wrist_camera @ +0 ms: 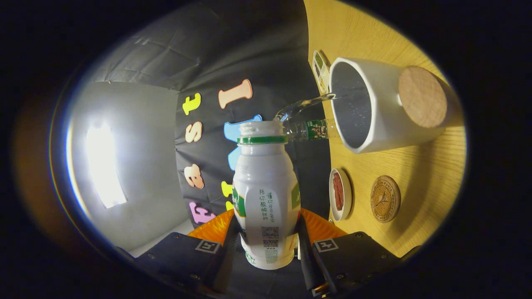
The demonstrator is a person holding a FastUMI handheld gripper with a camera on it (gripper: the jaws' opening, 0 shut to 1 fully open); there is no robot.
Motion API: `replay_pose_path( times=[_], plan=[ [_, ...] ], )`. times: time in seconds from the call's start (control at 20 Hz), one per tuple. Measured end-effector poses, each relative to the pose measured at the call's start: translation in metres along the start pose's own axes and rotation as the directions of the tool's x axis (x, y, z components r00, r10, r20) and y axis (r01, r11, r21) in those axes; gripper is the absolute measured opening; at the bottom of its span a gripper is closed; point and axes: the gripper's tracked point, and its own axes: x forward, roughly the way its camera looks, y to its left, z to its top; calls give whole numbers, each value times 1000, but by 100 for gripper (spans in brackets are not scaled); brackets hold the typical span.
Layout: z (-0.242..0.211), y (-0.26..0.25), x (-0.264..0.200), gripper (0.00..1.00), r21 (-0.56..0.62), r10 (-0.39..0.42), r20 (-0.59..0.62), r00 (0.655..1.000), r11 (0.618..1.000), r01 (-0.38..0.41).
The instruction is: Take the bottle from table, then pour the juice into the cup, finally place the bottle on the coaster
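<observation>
Sideways, gripper [268, 232] fingers clamp the green-lettered white bottle [266, 187], pouring a clear stream into the cup [374, 108]; coaster [385, 198] near.

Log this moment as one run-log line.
phase: pouring | gripper: shut on bottle | stream into white cup | coaster: bare

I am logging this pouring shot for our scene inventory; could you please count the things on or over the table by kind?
Bottles: 2, the white bottle in the gripper, and a clear bottle beyond it.
Cups: 1, the white cup.
Round coasters: 2.
Small dishes: 1.
Total: 6.
</observation>
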Motion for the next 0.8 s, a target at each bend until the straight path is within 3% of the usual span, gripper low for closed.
replay_pose_path(
  times=[0.8],
  plan=[
    [0, 4, -2, 67, 27, 7, -7, 1000, 1000, -6]
  ],
)
